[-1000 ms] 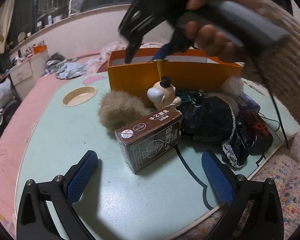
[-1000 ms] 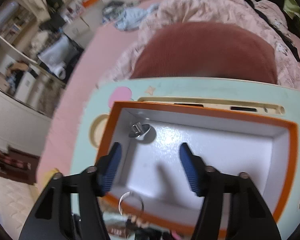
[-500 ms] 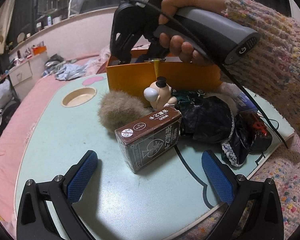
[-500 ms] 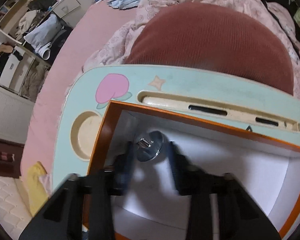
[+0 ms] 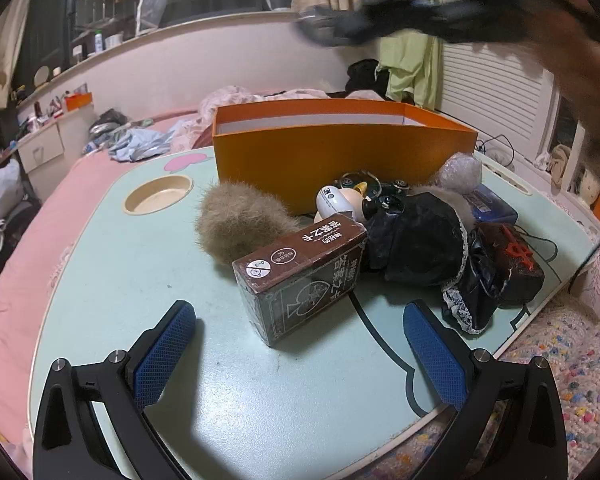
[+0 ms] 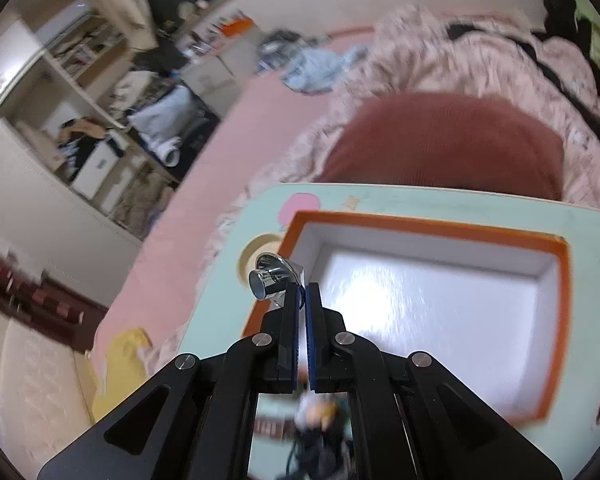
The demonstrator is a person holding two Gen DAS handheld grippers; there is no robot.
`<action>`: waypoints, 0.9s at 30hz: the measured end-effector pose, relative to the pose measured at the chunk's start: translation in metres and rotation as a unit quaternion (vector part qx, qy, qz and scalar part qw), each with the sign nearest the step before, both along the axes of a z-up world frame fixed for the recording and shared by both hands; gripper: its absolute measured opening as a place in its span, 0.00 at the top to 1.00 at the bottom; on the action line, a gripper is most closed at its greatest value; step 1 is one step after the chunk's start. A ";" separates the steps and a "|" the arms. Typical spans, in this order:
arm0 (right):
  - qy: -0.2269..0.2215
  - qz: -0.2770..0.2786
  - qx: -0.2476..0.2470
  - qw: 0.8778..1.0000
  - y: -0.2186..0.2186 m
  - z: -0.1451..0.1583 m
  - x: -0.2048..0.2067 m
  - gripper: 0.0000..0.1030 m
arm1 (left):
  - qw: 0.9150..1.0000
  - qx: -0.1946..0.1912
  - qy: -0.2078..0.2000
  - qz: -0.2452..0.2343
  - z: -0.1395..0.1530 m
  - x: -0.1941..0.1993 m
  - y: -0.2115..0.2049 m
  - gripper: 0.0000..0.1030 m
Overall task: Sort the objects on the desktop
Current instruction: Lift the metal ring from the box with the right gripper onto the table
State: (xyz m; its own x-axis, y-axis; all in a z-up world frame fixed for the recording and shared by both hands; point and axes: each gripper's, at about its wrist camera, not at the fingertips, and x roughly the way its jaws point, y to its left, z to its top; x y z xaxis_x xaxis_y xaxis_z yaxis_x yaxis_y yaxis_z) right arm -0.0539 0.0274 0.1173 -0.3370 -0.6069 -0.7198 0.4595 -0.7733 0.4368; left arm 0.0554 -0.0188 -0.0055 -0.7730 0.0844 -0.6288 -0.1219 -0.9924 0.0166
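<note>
My left gripper (image 5: 300, 336) is open and empty, low over the mint table (image 5: 100, 280), with a brown card box (image 5: 300, 268) between and just beyond its fingertips. Behind it lie a furry brown ball (image 5: 240, 224), a small doll figure (image 5: 340, 200) and black lacy cloth (image 5: 420, 240). The orange box (image 5: 340, 152) stands at the back. My right gripper (image 6: 302, 292) is shut on a shiny metal piece (image 6: 274, 276), held high above the orange box (image 6: 420, 288), whose white inside shows empty. In the left wrist view it is a dark blur at the top (image 5: 380, 20).
A blue packet (image 5: 492, 204), a dark pouch with red trim (image 5: 516, 256) and a bubble-wrap ball (image 5: 460, 172) lie at the right. A round cup recess (image 5: 158, 199) is set in the table's left. Pink bedding surrounds the table.
My right gripper closed on the metal piece inside the orange box and lifted it up and out. My left gripper has stayed still and open.
</note>
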 end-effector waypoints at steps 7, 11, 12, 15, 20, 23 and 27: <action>-0.008 -0.013 0.017 1.000 0.036 -0.036 0.037 0.97 | 1.000 0.000 0.000 0.000 0.000 0.000 -0.001 0.00; -0.029 -0.018 -0.017 0.999 0.051 -0.055 0.036 0.94 | 1.000 0.000 0.000 -0.001 0.000 0.000 -0.001 0.00; -0.031 -0.025 -0.032 0.999 0.057 -0.057 0.037 0.91 | 1.000 0.000 0.000 -0.001 0.000 0.000 -0.001 0.00; -0.008 -0.049 -0.061 0.997 0.077 -0.058 0.049 0.71 | 1.000 0.000 0.000 -0.001 0.000 0.000 -0.001 0.00; 0.061 -0.105 -0.031 0.992 0.105 -0.066 0.090 0.54 | 1.000 -0.001 -0.001 -0.001 0.000 0.000 -0.001 0.00; 0.093 -0.128 0.028 0.987 0.117 -0.079 0.111 0.54 | 1.000 -0.001 -0.001 -0.001 0.000 0.000 -0.001 0.00; 0.103 -0.125 0.090 0.983 0.116 -0.100 0.122 0.54 | 1.000 -0.001 -0.001 -0.001 0.001 0.000 -0.002 0.00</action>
